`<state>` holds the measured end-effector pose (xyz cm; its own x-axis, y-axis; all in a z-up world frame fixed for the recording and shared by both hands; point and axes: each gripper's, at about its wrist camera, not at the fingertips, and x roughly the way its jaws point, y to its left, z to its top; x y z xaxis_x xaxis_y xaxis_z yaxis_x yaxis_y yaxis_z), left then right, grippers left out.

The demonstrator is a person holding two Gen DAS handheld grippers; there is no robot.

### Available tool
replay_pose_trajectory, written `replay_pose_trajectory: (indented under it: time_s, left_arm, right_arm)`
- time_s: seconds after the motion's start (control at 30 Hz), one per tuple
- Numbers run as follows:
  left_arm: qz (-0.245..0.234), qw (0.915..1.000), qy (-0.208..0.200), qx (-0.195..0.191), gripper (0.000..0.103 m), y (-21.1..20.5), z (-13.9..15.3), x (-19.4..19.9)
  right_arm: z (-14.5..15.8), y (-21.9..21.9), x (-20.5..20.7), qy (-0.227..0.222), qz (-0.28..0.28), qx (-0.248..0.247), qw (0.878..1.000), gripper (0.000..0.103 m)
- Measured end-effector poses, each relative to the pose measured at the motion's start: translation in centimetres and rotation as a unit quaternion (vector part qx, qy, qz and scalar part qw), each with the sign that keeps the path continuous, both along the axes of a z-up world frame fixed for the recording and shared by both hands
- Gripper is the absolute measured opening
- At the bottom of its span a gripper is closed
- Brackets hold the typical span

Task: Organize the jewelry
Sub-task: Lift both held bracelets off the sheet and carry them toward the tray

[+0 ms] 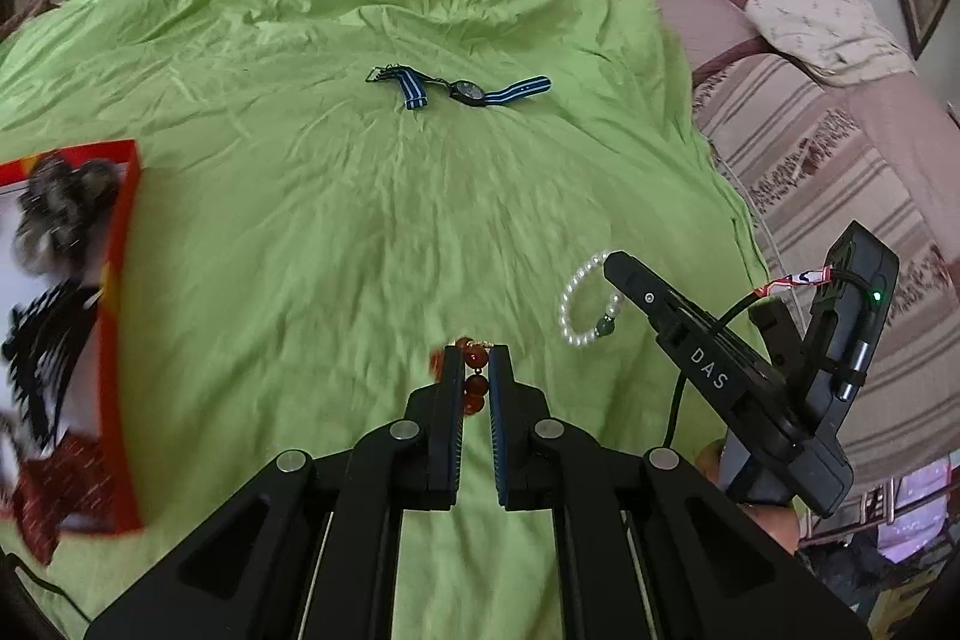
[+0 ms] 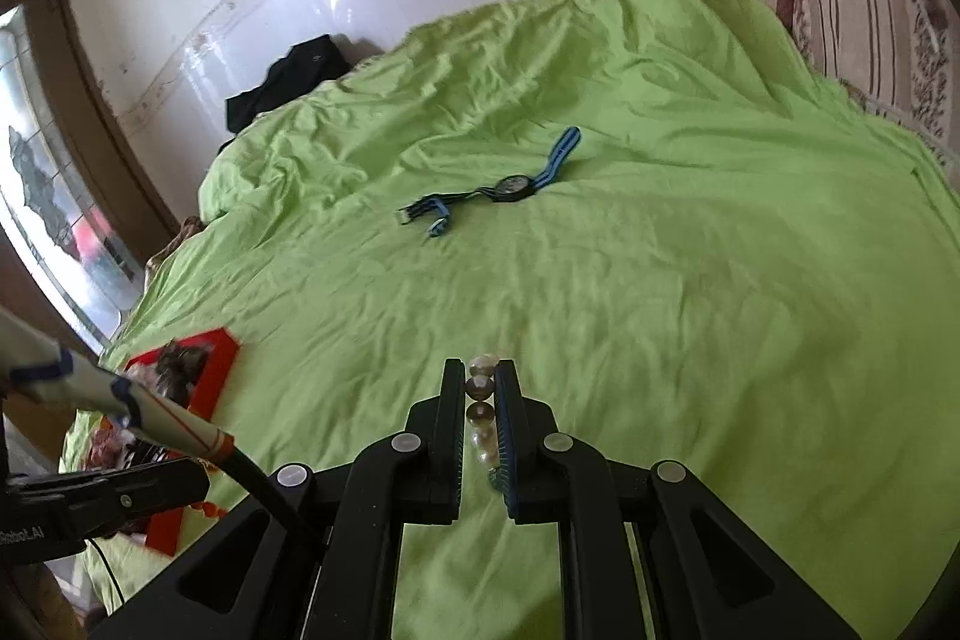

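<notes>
My left gripper (image 1: 476, 361) is shut on a red bead bracelet (image 1: 474, 383) just above the green bedsheet (image 1: 360, 232). My right gripper (image 2: 482, 373) is shut on a white pearl bracelet (image 2: 482, 418); the same bracelet (image 1: 579, 304) hangs from its fingertips in the left wrist view, to the right of my left gripper. A watch with a blue striped strap (image 1: 462, 89) lies flat farther back on the sheet; it also shows in the right wrist view (image 2: 504, 190). A red-rimmed box (image 1: 117, 316) with dark items inside sits at the left.
The red box also shows at lower left in the right wrist view (image 2: 207, 370). A black garment (image 2: 288, 79) lies at the bed's far corner by the wall. A striped sofa with a pillow (image 1: 822, 16) stands to the right of the bed.
</notes>
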<state>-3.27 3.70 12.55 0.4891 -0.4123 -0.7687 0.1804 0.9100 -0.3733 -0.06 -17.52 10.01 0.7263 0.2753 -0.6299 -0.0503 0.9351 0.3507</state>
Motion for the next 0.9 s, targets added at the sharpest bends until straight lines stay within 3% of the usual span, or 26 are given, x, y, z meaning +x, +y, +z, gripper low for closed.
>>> replay_pose_trajectory:
  time_s: [0.2,0.33,0.47,0.9]
  left_arm:
    - [0.016,0.9992,-0.033,0.013,0.007,2.3,2.0,-4.8]
    - [0.05,0.9949,-0.074,0.046,0.007,4.2,3.8,-6.7]
    - [0.072,0.9915,-0.098,0.045,0.007,6.3,5.7,-8.6]
    - [0.071,0.9828,-0.146,0.088,0.008,7.6,7.4,-14.7]
  right_arm:
    - [1.7,1.7,-5.4,-0.012,0.008,0.01,1.0,0.011]
    - [2.3,2.9,-8.5,-0.011,0.014,0.006,1.0,0.011]
    - [2.5,3.6,-11.1,-0.004,0.018,0.008,1.0,0.011]
    - [4.5,6.8,-15.2,-0.005,0.041,-0.017,0.999,0.011]
